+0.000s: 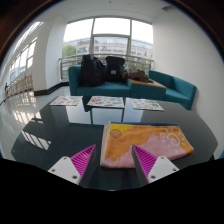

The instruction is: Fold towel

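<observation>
Towel (pixel 144 143): orange-pink, lying flat on dark glossy table (pixel 60 125), just ahead of gripper (pixel 114 163), near edge between pads. Jaws apart, nothing held; towel rests on table. Far: papers (pixel 106 101) on table, teal sofa (pixel 120 80) with black bags (pixel 103 69), windows behind. Risk: slick tabletop lets towel slide instead of being pinched; grabbing too many layers would give crooked fold.

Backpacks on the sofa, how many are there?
2. Both stand side by side at one end of the teal sofa: one backpack, the other beside it. Others may be hidden.
</observation>
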### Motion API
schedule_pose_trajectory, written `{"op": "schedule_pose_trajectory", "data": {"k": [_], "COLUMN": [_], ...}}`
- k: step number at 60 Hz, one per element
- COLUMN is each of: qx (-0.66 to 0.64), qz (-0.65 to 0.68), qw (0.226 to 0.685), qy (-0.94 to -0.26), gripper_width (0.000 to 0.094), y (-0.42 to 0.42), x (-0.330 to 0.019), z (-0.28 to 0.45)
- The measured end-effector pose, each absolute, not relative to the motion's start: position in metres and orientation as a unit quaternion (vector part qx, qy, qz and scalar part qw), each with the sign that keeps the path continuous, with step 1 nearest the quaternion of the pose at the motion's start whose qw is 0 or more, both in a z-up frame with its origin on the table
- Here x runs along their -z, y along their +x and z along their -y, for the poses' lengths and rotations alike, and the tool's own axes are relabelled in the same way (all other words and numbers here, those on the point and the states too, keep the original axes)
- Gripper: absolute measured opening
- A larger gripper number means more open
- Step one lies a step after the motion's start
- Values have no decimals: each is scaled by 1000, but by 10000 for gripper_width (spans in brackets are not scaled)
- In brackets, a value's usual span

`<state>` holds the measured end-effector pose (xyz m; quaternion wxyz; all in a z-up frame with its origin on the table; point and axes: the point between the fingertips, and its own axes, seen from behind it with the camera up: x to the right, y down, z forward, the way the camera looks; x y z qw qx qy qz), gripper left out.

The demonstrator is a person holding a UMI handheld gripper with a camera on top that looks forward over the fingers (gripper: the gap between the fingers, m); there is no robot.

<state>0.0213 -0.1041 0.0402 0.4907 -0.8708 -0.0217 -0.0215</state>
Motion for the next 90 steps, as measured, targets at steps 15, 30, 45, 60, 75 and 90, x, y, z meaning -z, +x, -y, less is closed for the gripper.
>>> {"op": "schedule_pose_trajectory", "data": {"k": [15,30,45,60,75,90], "qx": [26,37,-2,26,97,137], "qz": [33,17,13,-35,-107,-140], "qw": [443,438,447,494,440,475], "qy": [-895,-898,-895,-868,-887,-858], "gripper_width": [504,46,37,36,248,727], "y": [23,31,36,165,315,353], "x": [4,7,-23,-107,-38,-91], "z": [36,30,31,31,35,62]}}
